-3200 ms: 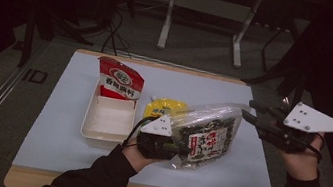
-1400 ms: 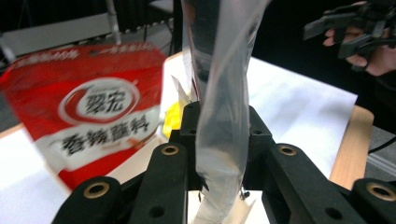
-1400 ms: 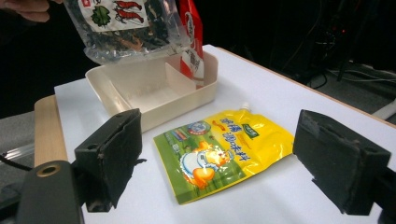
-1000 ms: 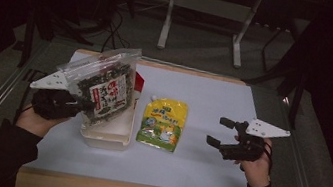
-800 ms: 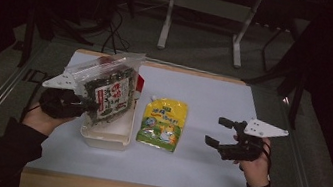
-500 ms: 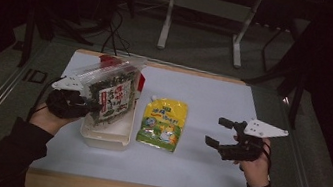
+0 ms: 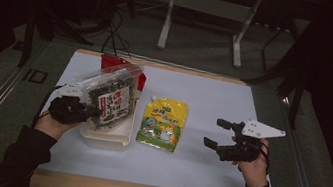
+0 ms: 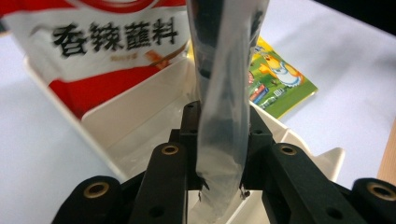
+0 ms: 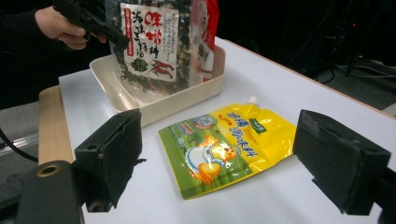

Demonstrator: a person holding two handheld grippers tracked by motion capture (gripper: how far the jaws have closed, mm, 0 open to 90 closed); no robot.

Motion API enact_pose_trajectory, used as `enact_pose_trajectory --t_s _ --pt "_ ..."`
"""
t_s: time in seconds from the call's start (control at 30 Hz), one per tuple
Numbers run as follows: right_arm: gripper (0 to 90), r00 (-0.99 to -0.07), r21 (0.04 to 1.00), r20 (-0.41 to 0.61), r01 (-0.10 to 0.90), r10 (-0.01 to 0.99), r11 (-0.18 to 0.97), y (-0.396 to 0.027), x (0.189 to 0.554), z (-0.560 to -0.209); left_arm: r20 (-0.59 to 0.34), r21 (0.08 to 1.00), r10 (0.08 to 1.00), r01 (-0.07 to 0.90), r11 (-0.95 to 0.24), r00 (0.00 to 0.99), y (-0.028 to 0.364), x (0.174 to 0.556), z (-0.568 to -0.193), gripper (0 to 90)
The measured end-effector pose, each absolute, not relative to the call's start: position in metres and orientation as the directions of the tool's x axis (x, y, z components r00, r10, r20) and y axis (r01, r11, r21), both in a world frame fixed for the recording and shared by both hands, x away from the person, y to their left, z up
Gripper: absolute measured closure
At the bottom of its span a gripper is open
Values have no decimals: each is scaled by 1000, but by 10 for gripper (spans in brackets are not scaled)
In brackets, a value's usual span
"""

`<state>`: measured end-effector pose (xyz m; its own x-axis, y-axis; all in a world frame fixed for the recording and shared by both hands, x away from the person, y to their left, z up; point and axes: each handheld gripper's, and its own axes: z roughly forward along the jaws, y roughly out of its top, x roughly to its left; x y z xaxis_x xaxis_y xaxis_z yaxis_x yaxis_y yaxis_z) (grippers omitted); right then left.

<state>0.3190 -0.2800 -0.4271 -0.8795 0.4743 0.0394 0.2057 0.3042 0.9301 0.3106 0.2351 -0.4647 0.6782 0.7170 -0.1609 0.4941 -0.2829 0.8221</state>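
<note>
Seaweed bag point(image 7: 109, 98), clear plastic with dark contents and a white label, hangs clamped by its edge between the jaws of the left gripper point(image 7: 82, 108) at the left side of a white table point(image 7: 214, 101). The bag stands tilted over a shallow cream tray point(image 7: 106, 137), its lower part inside the tray; whether it touches the tray floor cannot be told. In the left gripper view the jaws press on the bag's thin plastic edge point(image 8: 220, 140) from both sides. A red and white packet point(image 8: 107, 42) leans in the far end of the tray, behind the bag. A yellow spout pouch point(image 7: 163, 123) lies flat on the table just beside the tray, between the two grippers. The right gripper point(image 7: 221, 135) is held above the table's right side, well apart from the pouch, its jaws spread wide with nothing between them.
</note>
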Motion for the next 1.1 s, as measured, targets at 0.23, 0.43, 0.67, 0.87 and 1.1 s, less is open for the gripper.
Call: enact_pose_trajectory --t_s 0.23,0.43,0.67,0.87,1.1 --pt "154 -882 932 35 199 470 304 -280 319 -429 -219 836 729 510 -203 648 248 309 -479 762" --pt "169 -892 923 43 207 449 324 -279 319 -430 -177 852 808 499 -161 563 250 309 -483 604" --pt "169 -892 919 37 207 451 334 -278 320 -431 -149 874 855 470 -122 497 245 302 -484 359" --pt "165 -891 924 21 190 454 331 -279 319 -431 -177 887 846 454 -84 503 243 289 -477 194" --pt "150 -890 920 34 206 455 335 -278 320 -432 -143 894 851 435 -108 505 237 268 -471 39"
